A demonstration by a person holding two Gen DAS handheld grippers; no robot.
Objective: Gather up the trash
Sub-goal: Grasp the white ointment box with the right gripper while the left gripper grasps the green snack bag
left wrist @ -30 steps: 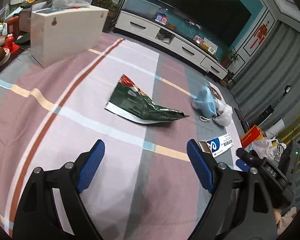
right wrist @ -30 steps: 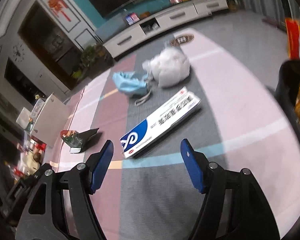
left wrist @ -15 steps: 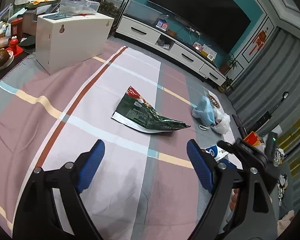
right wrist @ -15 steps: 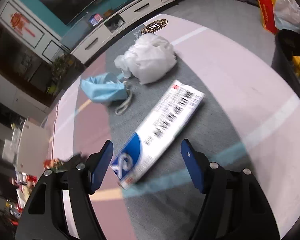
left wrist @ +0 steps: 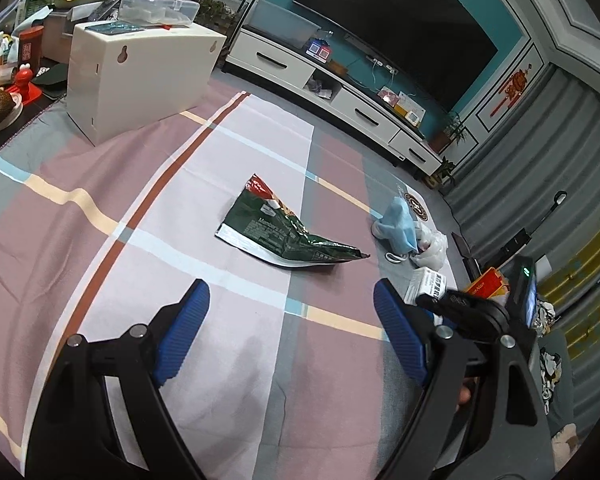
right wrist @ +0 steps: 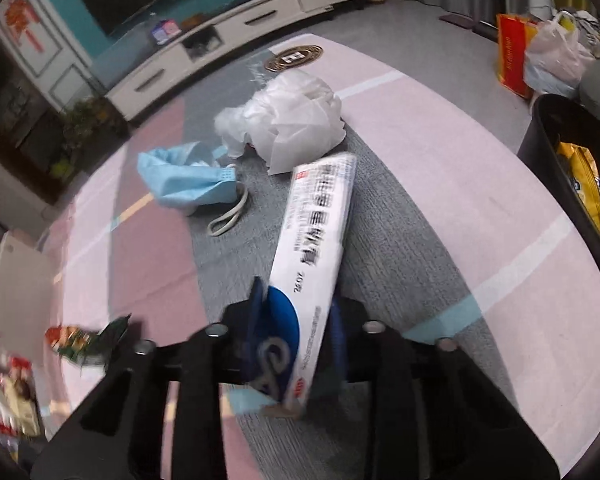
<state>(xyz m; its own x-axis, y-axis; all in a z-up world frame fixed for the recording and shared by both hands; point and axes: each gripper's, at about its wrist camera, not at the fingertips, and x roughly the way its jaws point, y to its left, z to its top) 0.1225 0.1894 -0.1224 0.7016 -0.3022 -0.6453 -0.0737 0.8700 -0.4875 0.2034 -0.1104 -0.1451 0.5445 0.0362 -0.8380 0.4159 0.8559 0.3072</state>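
Striped bedding in pink, grey and pale blue point(left wrist: 204, 200) is spread beneath both grippers, with a long white TV cabinet point(left wrist: 340, 92) set against a teal wall behind.

The right gripper point(right wrist: 296, 336) is seen with its jaws closing, and the blue-and-white carton point(right wrist: 316, 248) is caught by its near end between the blue pads, its far end angled up and away toward the crumpled white plastic bag point(right wrist: 296, 116). Whether the carton has been lifted clear of the cloth cannot be told through the blur. Just beside the carton, on its left, a blue face mask point(right wrist: 188, 180) is left lying, touching the bag.

The left gripper point(left wrist: 292, 320) is held low over the cloth with its fingers point(left wrist: 184, 328) spread wide and nothing between them. A green snack wrapper point(left wrist: 284, 232) is seen flat on the cloth well ahead of them.

At the right edge of the right wrist view, a black bin point(right wrist: 572, 184) is shown with a yellow packet point(right wrist: 584, 184) already inside, so 1 piece at least appears to have been collected. By that reckoning the task is judged to be in its early part: 1 item is being gripped, and 3 more, the mask, the bag and the wrapper, are left to be gathered.
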